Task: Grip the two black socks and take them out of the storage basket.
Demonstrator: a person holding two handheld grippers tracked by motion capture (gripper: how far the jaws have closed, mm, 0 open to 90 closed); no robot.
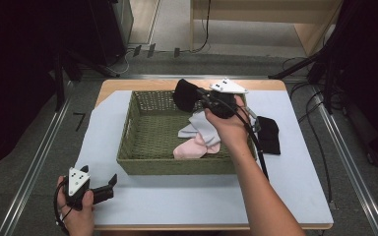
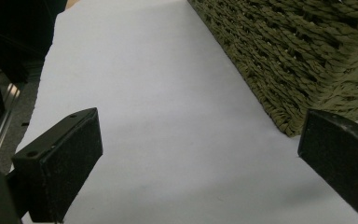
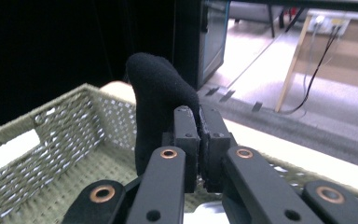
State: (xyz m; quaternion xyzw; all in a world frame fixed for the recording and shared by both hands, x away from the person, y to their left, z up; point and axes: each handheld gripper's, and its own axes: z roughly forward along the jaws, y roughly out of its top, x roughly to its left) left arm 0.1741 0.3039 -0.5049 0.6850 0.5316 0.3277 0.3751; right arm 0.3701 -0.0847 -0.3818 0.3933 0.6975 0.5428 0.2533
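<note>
**Right claw holds black sock over basket; left claw idle and wide**

Right claw [image 1: 197, 96]: jaws clamped tight on a black sock [image 1: 184, 94]. In the right gripper view the sock [image 3: 156, 107] bulges up and to 10 o'clock of the pinched jaw tips, with fabric caught between the pads. In the high view it hangs above the far part of the woven basket [image 1: 128, 132], roughly 12 o'clock from the basket centre, clear of the basket floor. The right hand [image 1: 229, 125] reaches in over the basket's right side.

Left claw [image 1: 109, 184]: jaws wide apart, nothing between them. It sits at the surface's near-left corner, 7 o'clock from the basket, held by the left hand [image 1: 76, 211]. In the left gripper view the pads [image 2: 63, 163] frame bare grey mat [image 2: 158, 116], with the basket's outer wall [image 2: 298, 60] at 2 o'clock.

In the basket: a pale grey-white sock [image 1: 197, 125] and a pink sock [image 1: 192, 147] lie at the near-right, touching each other, below the right hand in the picture.

Outside it: another black sock [image 1: 269, 135] lies flat on the mat at 3 o'clock of the basket, just beside its right wall.

Mat covers most of the wooden surface [image 1: 128, 84]; wood shows at the far edge.
</note>
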